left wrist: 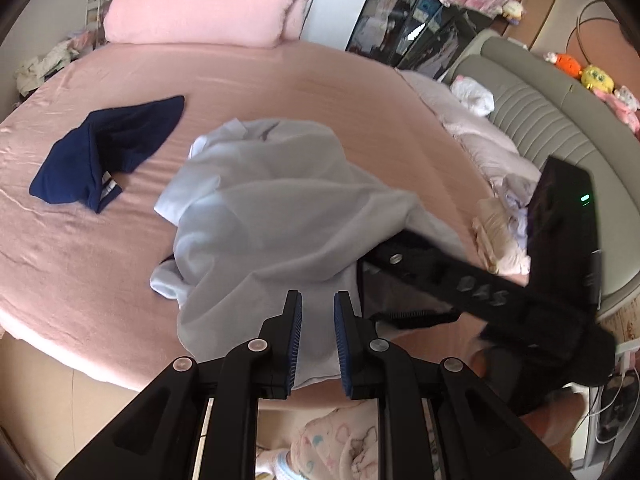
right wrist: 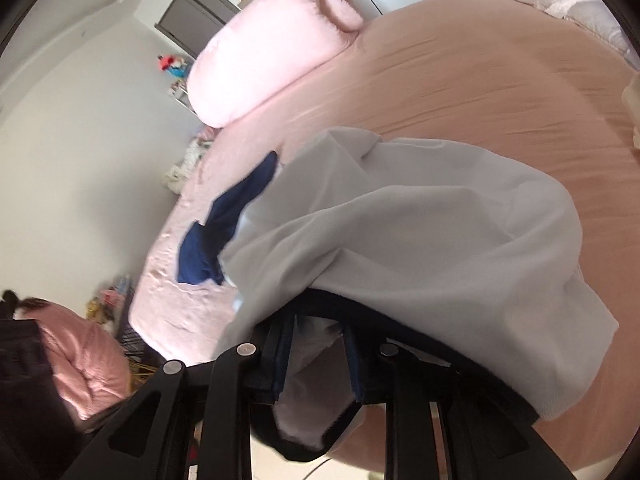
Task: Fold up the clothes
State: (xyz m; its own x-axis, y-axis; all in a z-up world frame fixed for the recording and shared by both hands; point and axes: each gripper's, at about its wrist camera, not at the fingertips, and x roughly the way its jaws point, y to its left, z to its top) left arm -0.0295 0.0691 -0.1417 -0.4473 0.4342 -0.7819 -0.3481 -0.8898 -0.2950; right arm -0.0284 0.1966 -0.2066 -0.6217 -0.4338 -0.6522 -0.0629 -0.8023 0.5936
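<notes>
A round bed with a pink sheet fills both wrist views. In the left view, a pale grey-white shirt lies crumpled at the centre, bunched in loose humps and trailing off the near edge of the bed at 6 o'clock. No crease or tidy fold shows in it, so folding looks barely begun.

At 9 o'clock from the shirt, well apart from it, a navy garment lies in a rough wedge; it seems loosely doubled over but not neatly squared (whether it counts as finished is hard to judge). A pink pillow sits at 12 o'clock on the far edge. At 3 o'clock, more pale laundry is heaped by the bed's grey padded surround, so more items probably wait.

The left gripper sits at 6 o'clock over the shirt's near hem. Its fingers stand a narrow gap apart, nearly together, with shirt cloth in that gap; whether the pads really press it cannot be told for sure.

The right gripper reaches in from 4 o'clock in the left view, its tips buried under the shirt's right side. In its own view, shirt cloth drapes over it and pale fabric hangs between its blue-padded fingers, which appear to pinch it.

Judged from this, both hands are taking hold of the shirt's near edge; spreading it flat and every fold remain ahead.
</notes>
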